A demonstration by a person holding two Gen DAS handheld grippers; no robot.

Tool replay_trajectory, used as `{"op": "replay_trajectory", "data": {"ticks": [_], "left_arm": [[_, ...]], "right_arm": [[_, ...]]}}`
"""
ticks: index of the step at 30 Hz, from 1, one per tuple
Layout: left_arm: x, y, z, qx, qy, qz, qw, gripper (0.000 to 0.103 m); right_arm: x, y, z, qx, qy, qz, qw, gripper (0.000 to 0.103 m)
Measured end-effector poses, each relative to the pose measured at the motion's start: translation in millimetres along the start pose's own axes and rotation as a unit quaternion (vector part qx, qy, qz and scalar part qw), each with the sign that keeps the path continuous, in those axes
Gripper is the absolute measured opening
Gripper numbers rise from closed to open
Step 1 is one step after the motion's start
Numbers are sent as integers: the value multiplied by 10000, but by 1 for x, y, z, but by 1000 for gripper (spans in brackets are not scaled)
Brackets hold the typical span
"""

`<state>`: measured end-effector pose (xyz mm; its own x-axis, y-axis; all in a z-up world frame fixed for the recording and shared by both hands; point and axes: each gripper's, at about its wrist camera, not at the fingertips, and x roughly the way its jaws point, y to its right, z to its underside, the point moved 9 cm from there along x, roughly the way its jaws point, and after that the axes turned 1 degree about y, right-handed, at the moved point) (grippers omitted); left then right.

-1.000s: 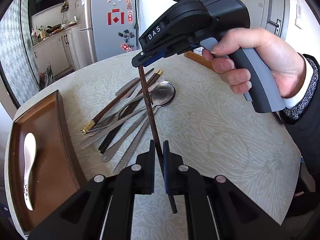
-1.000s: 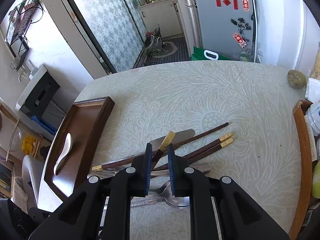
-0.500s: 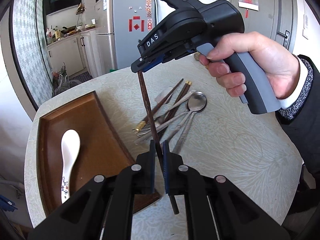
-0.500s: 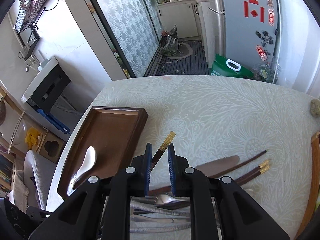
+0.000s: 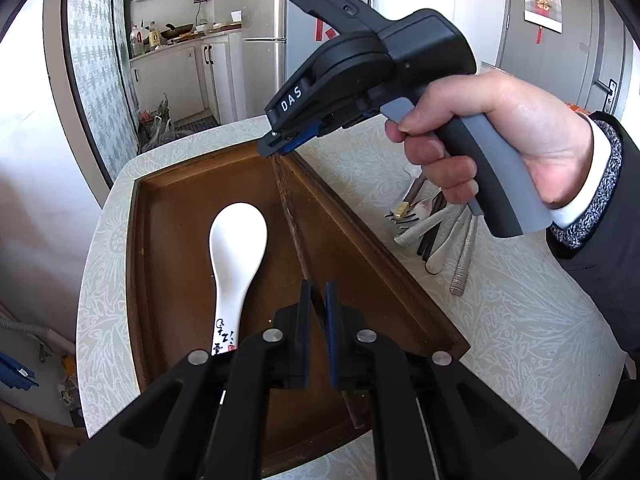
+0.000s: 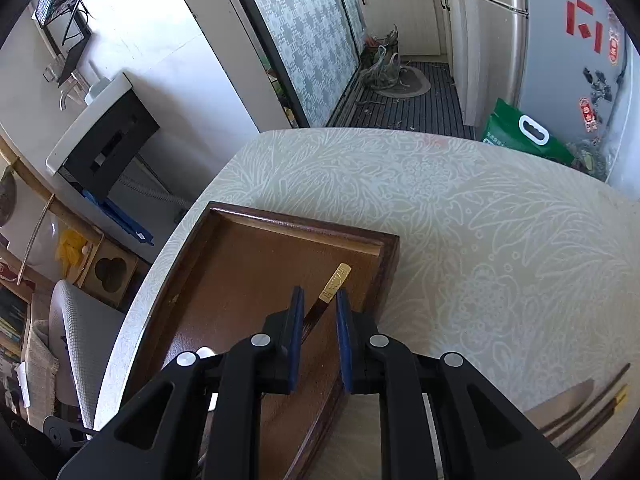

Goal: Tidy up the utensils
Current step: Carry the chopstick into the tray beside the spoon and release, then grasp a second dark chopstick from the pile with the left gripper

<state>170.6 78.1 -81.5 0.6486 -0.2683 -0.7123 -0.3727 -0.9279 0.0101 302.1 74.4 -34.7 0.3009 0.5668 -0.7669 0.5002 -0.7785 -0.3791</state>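
One dark brown chopstick (image 5: pixel 294 224) with a gold end (image 6: pixel 336 282) hangs above the brown wooden tray (image 5: pixel 134 260), held at both ends. My left gripper (image 5: pixel 316 308) is shut on its thin lower part. My right gripper (image 5: pixel 280 148), held by a hand (image 5: pixel 500 140), is shut on the part near the gold end; in its own view the gripper (image 6: pixel 318 304) sits over the tray (image 6: pixel 304 224) near the right rim. A white ceramic spoon (image 5: pixel 236 240) lies in the tray, left of the chopstick.
Several loose utensils (image 5: pixel 436 232), forks, spoons, a knife and more chopsticks, lie in a pile on the patterned table (image 5: pixel 520 340) right of the tray, seen also as the pile (image 6: pixel 580 412). The table edge runs close behind and left of the tray.
Both grippers have carried the chopstick leftwards together, from over the utensil pile to over the tray. The grip on it looks unchanged.
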Motion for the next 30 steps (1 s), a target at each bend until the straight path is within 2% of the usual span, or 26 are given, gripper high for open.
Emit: {"op": "replay_trajectory", "data": {"ticks": [10, 11, 13, 14, 15, 16, 18, 21, 26, 28, 30], "left_arm": [[14, -12, 10, -58, -190, -83, 9998, 8], [14, -12, 12, -57, -216, -110, 9997, 8], [13, -14, 13, -34, -211, -184, 9996, 12], [12, -15, 11, -16, -170, -241, 9996, 19], [8, -15, 10, 18, -89, -263, 9996, 42], [2, -14, 9, 19, 26, -217, 9998, 52], [-10, -9, 5, 34, 221, -20, 9997, 60], [-21, 8, -1, 252, 385, 186, 9988, 66], [-16, 45, -12, 593, 391, 365, 9968, 69], [-13, 60, -14, 671, 386, 479, 9958, 69], [-7, 73, -18, 791, 370, 532, 9948, 69]], "right_arm": [[18, -4, 3, -39, -47, -14, 10000, 18], [18, -4, 4, -21, -60, -67, 10000, 20], [10, -8, 6, -18, -48, -326, 9995, 33], [3, -7, 7, -29, -2, -347, 9994, 53], [-9, -8, 8, -69, 87, -421, 9991, 62], [-21, -7, 8, -133, 184, -408, 9989, 64], [-49, 0, 9, -268, 339, -343, 9985, 65], [-97, 25, 14, -272, 572, -183, 9978, 65], [-163, 80, 36, -41, 895, 122, 9959, 65], [-174, 99, 48, 96, 940, 189, 9954, 64], [-175, 114, 61, 230, 868, 228, 9957, 57]]}}
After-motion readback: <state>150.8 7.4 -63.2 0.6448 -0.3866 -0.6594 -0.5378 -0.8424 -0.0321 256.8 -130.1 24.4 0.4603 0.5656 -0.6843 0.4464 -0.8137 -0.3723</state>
